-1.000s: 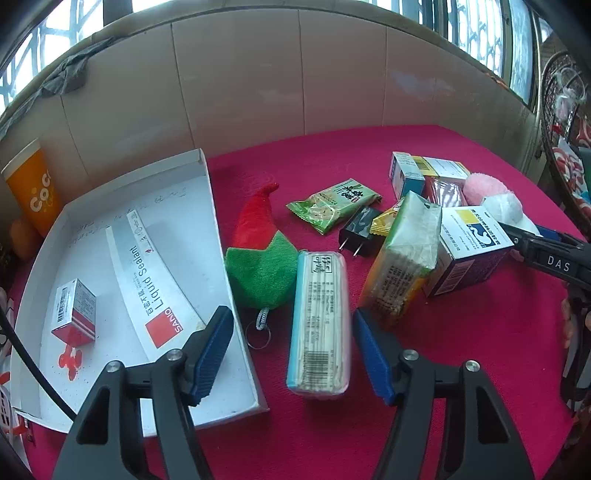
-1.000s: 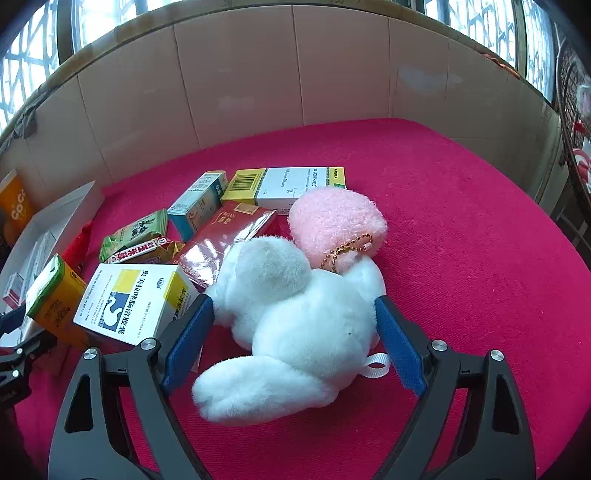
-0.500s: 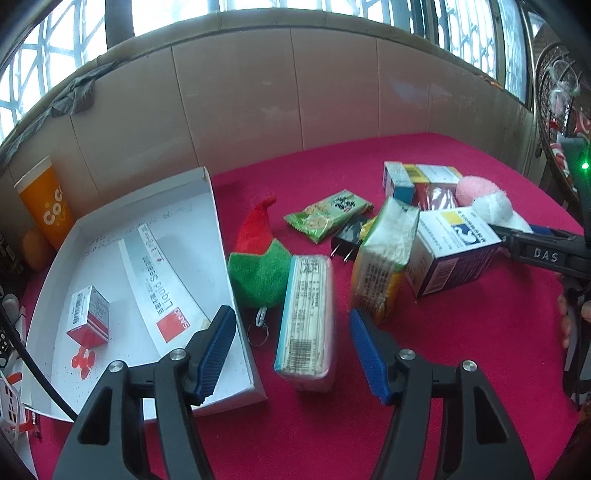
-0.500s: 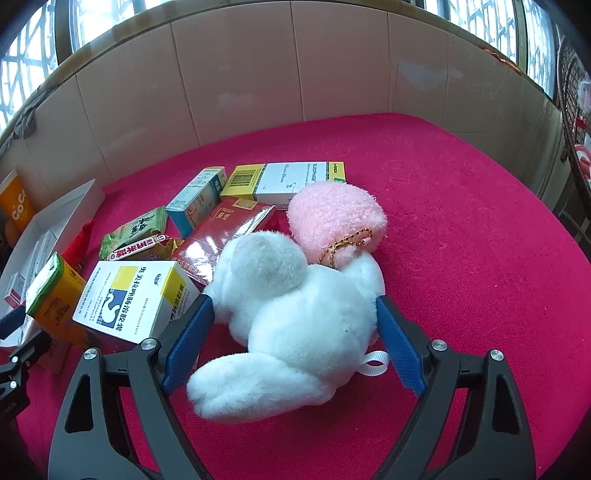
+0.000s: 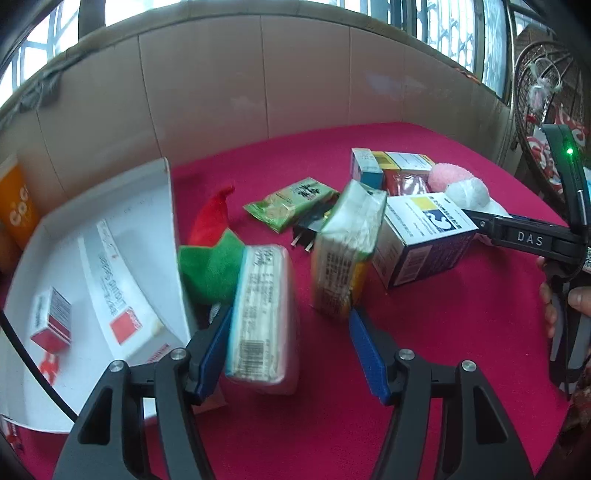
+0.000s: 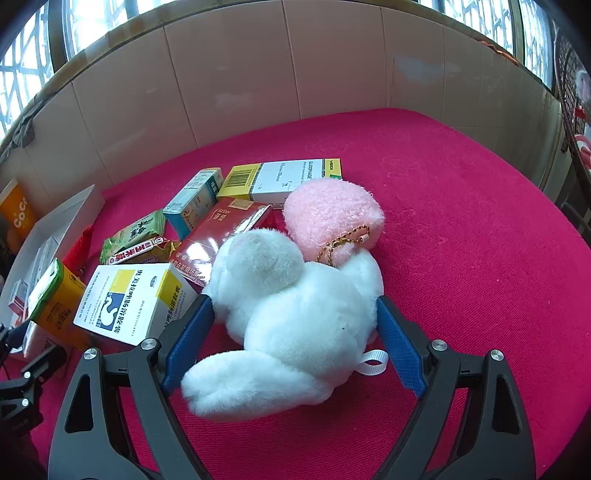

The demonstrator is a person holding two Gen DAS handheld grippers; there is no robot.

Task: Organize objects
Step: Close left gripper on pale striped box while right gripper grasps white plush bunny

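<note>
Bench: red cloth-covered bench (image 6: 461,206), mostly uncleared.
Tray: white cardboard tray (image 5: 122,206) left of left tool, two boxes inside.
Left tool (image 5: 291,347): agape around blue-edged tissue pack (image 5: 264,314).
Right tool (image 6: 291,339): agape, straddling white plush toy (image 6: 295,317).

Place: a home, likely a sunroom or enclosed balcony corner.
Walls: low, beige tiled wall (image 6: 236,85) curving round the work surface.
Windows: panes with decorative metal grilles (image 5: 436,22) above the tiles, daylight coming through.
Surface: table draped in a magenta cloth (image 6: 461,206).
Furniture: wicker chair (image 5: 535,81) at the far right edge.
Clutter: household odds and ends, namely medicine boxes (image 6: 133,299), snack packets (image 5: 291,201), plush toys (image 6: 295,317), an orange paper cup (image 5: 16,210).
Container: plain white cardboard tray (image 5: 147,206) at the left.
</note>
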